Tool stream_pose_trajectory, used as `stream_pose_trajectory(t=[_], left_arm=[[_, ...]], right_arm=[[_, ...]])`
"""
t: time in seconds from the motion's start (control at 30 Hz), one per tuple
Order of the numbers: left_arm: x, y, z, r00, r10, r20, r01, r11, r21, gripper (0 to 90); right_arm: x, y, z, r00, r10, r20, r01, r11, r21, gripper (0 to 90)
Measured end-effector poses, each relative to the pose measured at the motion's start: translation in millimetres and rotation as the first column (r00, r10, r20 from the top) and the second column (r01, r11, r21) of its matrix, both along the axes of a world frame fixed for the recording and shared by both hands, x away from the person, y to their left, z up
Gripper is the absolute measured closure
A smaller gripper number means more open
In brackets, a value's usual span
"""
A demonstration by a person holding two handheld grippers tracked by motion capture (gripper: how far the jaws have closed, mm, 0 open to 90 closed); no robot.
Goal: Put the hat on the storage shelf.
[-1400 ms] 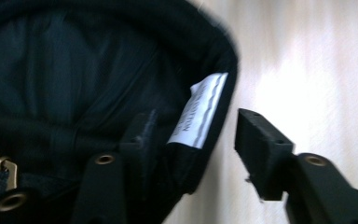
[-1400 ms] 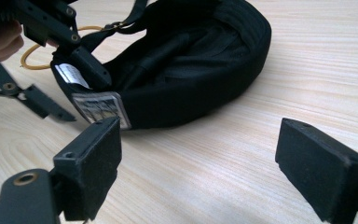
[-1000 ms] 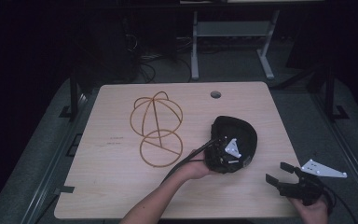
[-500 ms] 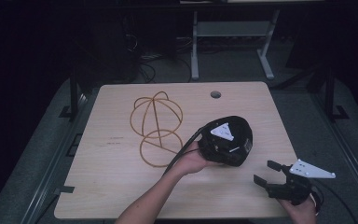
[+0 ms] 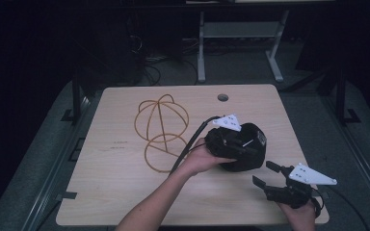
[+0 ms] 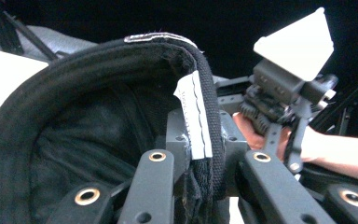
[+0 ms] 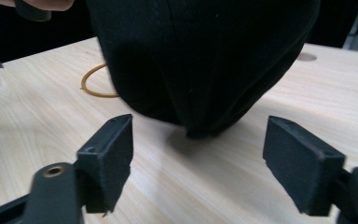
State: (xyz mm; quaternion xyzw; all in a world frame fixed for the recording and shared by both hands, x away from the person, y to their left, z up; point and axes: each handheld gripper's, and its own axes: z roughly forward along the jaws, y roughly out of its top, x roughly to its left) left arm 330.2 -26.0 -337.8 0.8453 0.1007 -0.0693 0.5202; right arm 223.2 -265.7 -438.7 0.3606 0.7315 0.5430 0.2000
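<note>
High view: wire frame (image 5: 161,130) beside black cap (image 5: 244,149), table (image 5: 111,192) otherwise bare.

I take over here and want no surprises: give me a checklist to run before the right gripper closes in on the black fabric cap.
1. Left gripper pinches the black fabric cap by its rim: ok.
2. Right gripper open wide: ok.
3. Cap lies ahead between the right jaws: ok.
4. Wooden table bare between right gripper and cap: ok.
5. Brown wire hat frame apart from the right gripper: ok.
6. Firmness of the left grip: cannot tell.
</note>
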Motion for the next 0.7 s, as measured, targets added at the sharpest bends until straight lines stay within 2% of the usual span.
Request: stream_pose_trajectory(t=[0.1, 0.2, 0.3, 0.47, 0.57, 0.63, 0.7], left_arm=[[-3.8, -3.0, 3.7, 0.9998, -0.017, -0.009, 0.017, 0.9996, -0.023, 78.9], [-6.3, -6.4, 5.6, 0.9994, -0.033, -0.006, 0.033, 0.9993, -0.019, 78.8], [-8.4, -8.0, 6.9, 0.9989, -0.046, 0.005, 0.046, 0.9989, -0.01, 78.8], [-9.3, -5.0, 8.2, 0.9995, -0.024, 0.023, 0.024, 0.9997, 0.01, 77.7], [-9.2, -1.4, 10.2, 0.9992, -0.012, 0.038, 0.011, 0.9997, 0.02, 73.4], [-9.4, 1.3, 12.1, 0.9986, 0.01, 0.052, -0.011, 0.9996, 0.026, 72.1], [-9.7, 4.0, 14.4, 0.9974, 0.029, 0.066, -0.031, 0.9988, 0.038, 67.4]], right_arm=[[0.5, 2.9, 0.8, 0.9997, -0.006, 0.024, 0.006, 1.0, 0.006, 31.5], [0.8, 3.6, 0.9, 0.9996, -0.009, 0.027, 0.009, 0.9998, 0.015, 35.6], [-0.5, 4.5, 2.3, 0.9982, -0.021, 0.055, 0.02, 0.9996, 0.019, 49.2], [-3.6, 2.6, 5.7, 0.9966, -0.018, 0.08, 0.017, 0.9998, 0.003, 77.1], [-4.7, 3.8, 10.8, 0.9972, 0.003, 0.075, -0.003, 1.0, -0.008, 80.5], [-3.6, 3.4, 11.8, 0.9961, 0.011, 0.088, -0.01, 0.9999, -0.011, 81.2], [-3.1, 2.7, 14.2, 0.9969, 0.018, 0.077, -0.017, 0.9998, -0.008, 81.6]])
